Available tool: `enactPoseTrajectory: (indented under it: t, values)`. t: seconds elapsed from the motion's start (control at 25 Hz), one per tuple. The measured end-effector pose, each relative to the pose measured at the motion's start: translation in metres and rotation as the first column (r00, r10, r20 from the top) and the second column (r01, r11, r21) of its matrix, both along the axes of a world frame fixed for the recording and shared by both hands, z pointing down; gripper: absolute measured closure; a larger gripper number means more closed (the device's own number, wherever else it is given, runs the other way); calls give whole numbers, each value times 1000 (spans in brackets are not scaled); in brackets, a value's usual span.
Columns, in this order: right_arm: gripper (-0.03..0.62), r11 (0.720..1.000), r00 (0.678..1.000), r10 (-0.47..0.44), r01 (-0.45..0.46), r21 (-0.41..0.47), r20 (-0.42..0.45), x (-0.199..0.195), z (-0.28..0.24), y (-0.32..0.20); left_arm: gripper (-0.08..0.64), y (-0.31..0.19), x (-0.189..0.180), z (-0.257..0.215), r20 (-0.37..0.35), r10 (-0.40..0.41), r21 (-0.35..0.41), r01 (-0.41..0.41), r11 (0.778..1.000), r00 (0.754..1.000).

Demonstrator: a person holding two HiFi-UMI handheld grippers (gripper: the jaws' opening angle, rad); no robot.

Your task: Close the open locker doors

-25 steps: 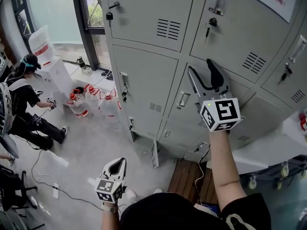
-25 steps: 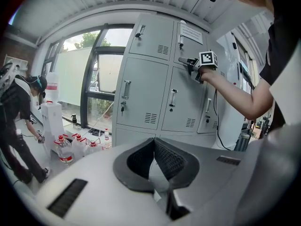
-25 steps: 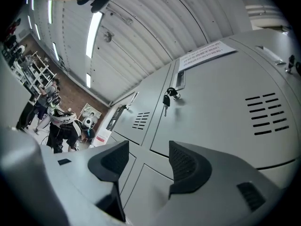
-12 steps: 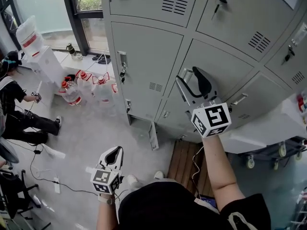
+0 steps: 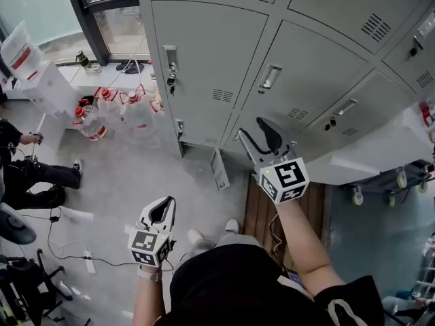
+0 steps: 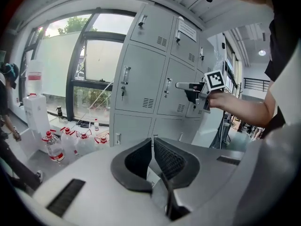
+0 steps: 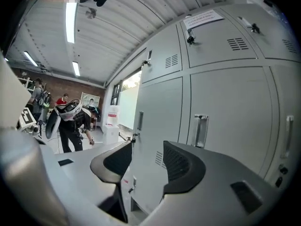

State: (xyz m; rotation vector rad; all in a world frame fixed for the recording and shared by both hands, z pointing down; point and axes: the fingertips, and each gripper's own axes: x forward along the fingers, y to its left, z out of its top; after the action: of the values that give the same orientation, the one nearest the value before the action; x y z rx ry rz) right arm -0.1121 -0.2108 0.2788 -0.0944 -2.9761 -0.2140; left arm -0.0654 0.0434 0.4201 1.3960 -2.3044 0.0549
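Grey lockers [image 5: 211, 53] fill the top of the head view. One small bottom-row door [image 5: 219, 170] stands open, swung out over the floor beside its dark opening [image 5: 197, 156]. My right gripper [image 5: 255, 136] hovers just right of that door in front of the low lockers. It is open, its jaws have just been closing a little, and nothing is between them [image 7: 146, 147]. My left gripper [image 5: 160, 211] hangs lower over the floor, pointing at the lockers, with its jaws shut and empty [image 6: 153, 140]. The left gripper view also shows the right gripper [image 6: 188, 86].
Several water bottles [image 5: 112, 111] stand by the window at the lockers' left end, beside a white dispenser [image 5: 30, 73]. A person [image 5: 27, 175] crouches at the far left. Cables [image 5: 75, 250] run across the floor. A wooden board [image 5: 262, 209] and a wheeled white cart [image 5: 380, 161] lie to the right.
My right gripper has come down from the middle lockers to the bottom row. My left gripper has shifted slightly lower. The head view has tilted further down.
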Motion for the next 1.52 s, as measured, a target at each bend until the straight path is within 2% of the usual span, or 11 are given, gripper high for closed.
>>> enactPoseTrajectory:
  t: [0.2, 0.44, 0.68, 0.92, 1.16, 1.52]
  values:
    - [386, 998, 994, 36, -40, -40, -104, 15, 68, 20, 540, 15, -4, 18, -25, 57, -18, -58, 998, 998]
    - [403, 994, 969, 44, -67, -87, -245, 27, 154, 26, 540, 34, -7, 37, -90, 12, -61, -17, 998, 996]
    - [403, 990, 927, 17, -69, -125, -375, 23, 254, 13, 540, 34, -7, 65, -116, -1, -96, -10, 995, 993]
    - [402, 983, 859, -11, -83, -161, -513, 20, 351, -5, 540, 28, -11, 98, -174, -67, -149, 41, 988, 982]
    - [399, 979, 794, -26, -104, -177, -608, 14, 437, -18, 540, 22, -15, 136, -218, -80, -198, 37, 980, 973]
    - [382, 969, 671, -37, -157, -191, -740, 24, 565, -37, 540, 28, -6, 199, -305, -169, -261, 88, 961, 937]
